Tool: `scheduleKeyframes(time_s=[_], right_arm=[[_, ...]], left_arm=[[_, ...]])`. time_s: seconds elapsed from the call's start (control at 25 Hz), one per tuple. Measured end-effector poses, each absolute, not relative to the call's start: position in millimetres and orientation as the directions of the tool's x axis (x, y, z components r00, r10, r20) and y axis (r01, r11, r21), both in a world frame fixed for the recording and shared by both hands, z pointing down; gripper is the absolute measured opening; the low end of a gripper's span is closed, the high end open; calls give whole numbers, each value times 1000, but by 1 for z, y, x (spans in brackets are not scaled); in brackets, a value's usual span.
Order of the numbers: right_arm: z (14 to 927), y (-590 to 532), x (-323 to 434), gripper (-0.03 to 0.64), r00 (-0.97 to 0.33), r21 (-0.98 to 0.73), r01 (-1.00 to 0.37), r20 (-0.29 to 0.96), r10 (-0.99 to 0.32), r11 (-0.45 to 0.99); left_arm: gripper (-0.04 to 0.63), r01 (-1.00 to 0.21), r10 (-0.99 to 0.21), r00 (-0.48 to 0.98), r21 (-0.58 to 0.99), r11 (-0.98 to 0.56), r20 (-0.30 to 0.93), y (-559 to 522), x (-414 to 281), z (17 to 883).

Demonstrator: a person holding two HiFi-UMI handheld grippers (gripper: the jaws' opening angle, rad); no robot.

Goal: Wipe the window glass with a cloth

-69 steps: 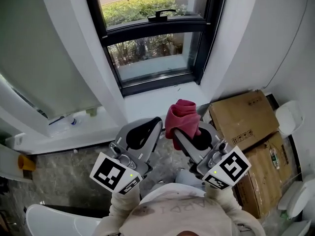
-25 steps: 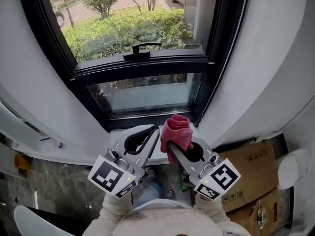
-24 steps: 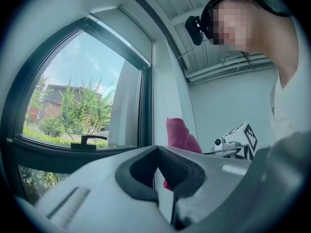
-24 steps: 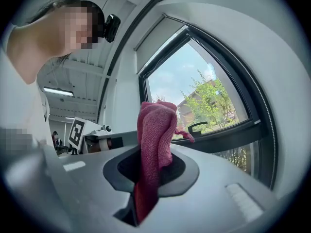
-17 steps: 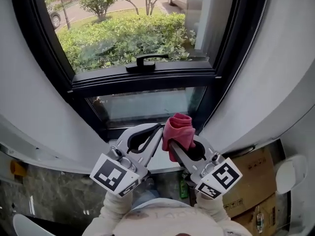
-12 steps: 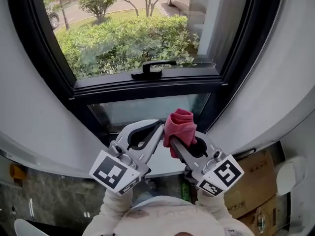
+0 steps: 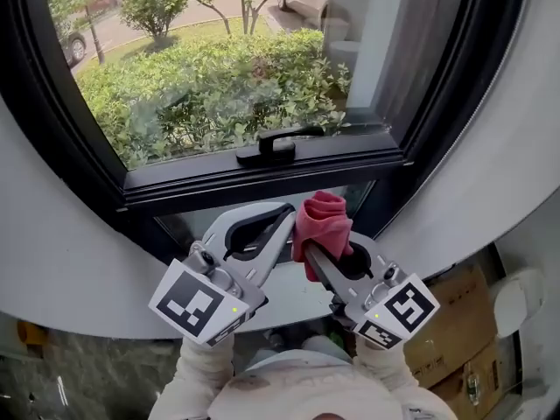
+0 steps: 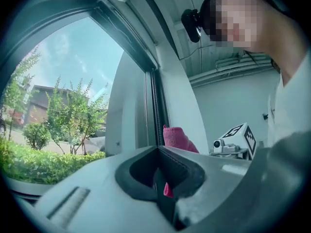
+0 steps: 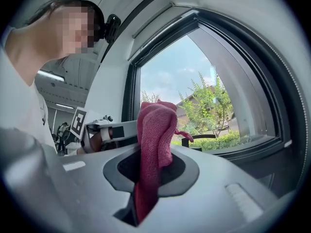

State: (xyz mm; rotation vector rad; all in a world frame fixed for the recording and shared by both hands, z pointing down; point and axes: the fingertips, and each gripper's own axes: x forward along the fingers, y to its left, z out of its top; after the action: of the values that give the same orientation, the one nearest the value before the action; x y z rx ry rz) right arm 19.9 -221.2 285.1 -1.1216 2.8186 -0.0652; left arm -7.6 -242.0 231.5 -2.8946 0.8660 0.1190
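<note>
A pink-red cloth (image 7: 324, 221) is bunched up in my right gripper (image 7: 317, 239), whose jaws are shut on it; the same cloth (image 9: 154, 144) stands up between them in the right gripper view. My left gripper (image 7: 284, 217) sits just left of it with its jaws closed and nothing between them. Both are raised in front of the lower pane of the black-framed window (image 7: 254, 186), below the black handle (image 7: 278, 145). The upper window glass (image 7: 219, 68) shows green hedges outside. From the left gripper view the cloth (image 8: 177, 139) peeks over the jaws.
White curved walls (image 7: 70, 261) flank the window on both sides. Cardboard boxes (image 7: 446, 322) lie on the floor at the lower right, beside a white round object (image 7: 518, 297). The person's sleeves and shirt fill the bottom of the head view.
The view has tilted upward and closer to the window: more of the upper glass and hedge shows, and the floor and boxes have dropped out. Both grippers rose with it, cloth still held.
</note>
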Motion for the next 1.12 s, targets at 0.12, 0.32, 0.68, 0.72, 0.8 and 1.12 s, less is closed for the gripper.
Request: scheduleKeyframes(time_s=[0.12,0.32,0.68,0.72,0.8,1.12], right_arm=[[289,-236,21,77,-722,-100,-681,-71,-688,725],[270,-273,28,74,-737,-109,-663,-80,-671,741],[145,-360,33,61,-731,58,-680,-126,-671,731],[129,-369,30,61,-728,76,-684,-132,-673,725],[100,-386,23,60,-731,90,-682,-131,-670,726],[18,-449,-14,58,-683,153,-727,-65,-727,669]], left_arm=[[0,-555,-545,830,-78,-828,-117,-258,-7,231],[0,-578,-567,814,-80,-812,-123,-284,-3,221],[0,-577,-560,815,-124,-807,-149,-327,6,194],[0,-574,-556,817,-123,-810,-152,-331,6,192],[0,-566,-547,822,-112,-817,-160,-338,4,186],[0,-532,-505,837,-95,-842,-208,-354,-11,168]])
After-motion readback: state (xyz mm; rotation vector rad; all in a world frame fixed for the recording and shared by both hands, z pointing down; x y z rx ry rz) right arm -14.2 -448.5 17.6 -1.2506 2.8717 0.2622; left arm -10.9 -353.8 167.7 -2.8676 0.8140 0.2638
